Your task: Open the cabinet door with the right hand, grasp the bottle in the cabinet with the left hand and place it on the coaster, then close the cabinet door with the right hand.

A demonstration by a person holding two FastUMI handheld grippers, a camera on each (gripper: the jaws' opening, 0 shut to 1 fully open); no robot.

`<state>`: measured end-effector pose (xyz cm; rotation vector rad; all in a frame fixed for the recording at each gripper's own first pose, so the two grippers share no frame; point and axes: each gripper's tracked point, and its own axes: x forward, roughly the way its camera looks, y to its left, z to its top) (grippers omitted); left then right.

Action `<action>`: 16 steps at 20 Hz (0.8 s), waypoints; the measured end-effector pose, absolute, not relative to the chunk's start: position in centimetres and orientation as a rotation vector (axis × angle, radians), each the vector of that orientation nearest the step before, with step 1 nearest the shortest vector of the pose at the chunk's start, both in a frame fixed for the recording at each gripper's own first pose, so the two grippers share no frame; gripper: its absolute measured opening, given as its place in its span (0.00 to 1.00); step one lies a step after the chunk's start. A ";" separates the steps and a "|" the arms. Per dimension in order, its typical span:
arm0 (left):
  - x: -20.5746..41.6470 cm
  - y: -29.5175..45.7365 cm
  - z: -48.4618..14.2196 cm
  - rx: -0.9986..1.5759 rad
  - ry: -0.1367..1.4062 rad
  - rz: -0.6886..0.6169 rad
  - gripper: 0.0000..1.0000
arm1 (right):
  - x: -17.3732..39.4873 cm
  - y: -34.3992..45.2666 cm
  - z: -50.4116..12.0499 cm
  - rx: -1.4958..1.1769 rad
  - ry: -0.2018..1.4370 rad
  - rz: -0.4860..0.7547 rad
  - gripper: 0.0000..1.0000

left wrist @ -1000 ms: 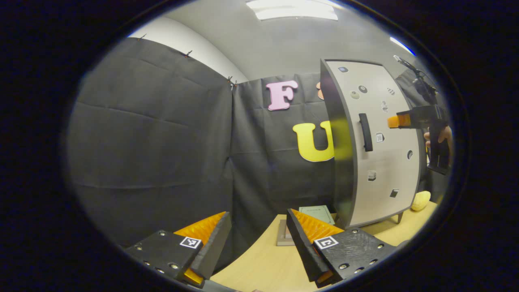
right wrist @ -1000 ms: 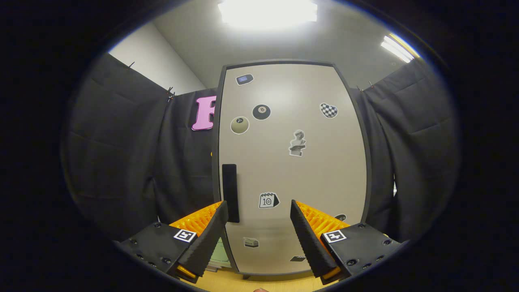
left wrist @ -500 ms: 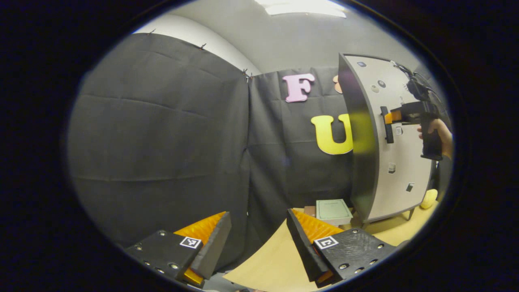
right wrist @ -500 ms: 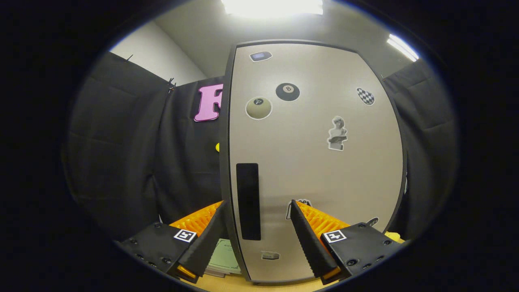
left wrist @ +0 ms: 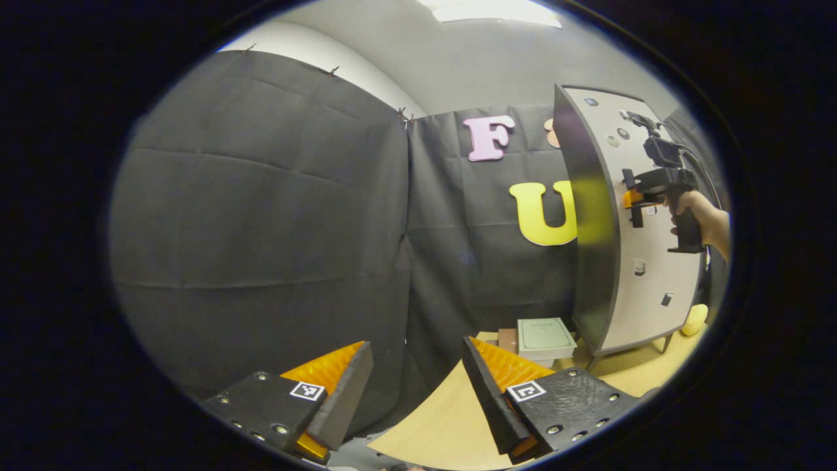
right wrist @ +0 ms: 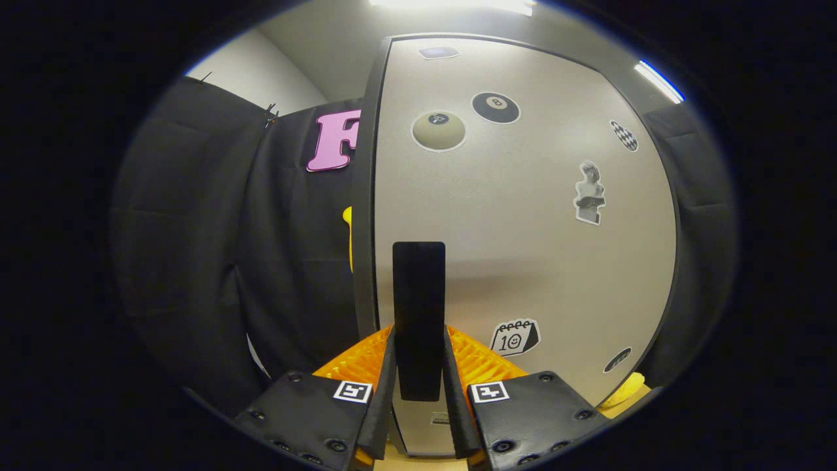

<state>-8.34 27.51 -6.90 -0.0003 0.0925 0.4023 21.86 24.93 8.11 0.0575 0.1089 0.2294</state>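
The right gripper (right wrist: 419,373) clamps the black vertical handle (right wrist: 418,314) of the beige, sticker-dotted cabinet door (right wrist: 523,248), apparently squarely. The left gripper (left wrist: 415,386) waits open over the near pale wooden table (left wrist: 444,425). A crooked pull could slip the pads off the handle.

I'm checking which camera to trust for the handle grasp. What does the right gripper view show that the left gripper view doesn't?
Right gripper view: the right gripper closed on the black door handle, a finger on each side. Left gripper view: the open left gripper above the table, a green book, and the hand holding the right gripper. Both: the closed cabinet door with stickers.
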 end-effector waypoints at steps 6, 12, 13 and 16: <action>-7.7 26.9 -5.8 0.005 0.065 0.377 0.83 | 21.2 24.7 8.1 0.040 0.181 0.284 0.17; -6.1 24.8 -5.6 -0.005 0.051 0.303 0.85 | 18.4 24.4 8.7 0.063 0.234 0.384 0.17; -6.1 24.4 -5.5 -0.004 0.047 0.290 0.83 | 18.4 24.2 8.6 0.063 0.232 0.397 0.17; -5.1 22.7 -4.8 0.006 0.035 0.246 0.85 | 17.9 23.7 8.6 0.076 0.241 0.444 0.17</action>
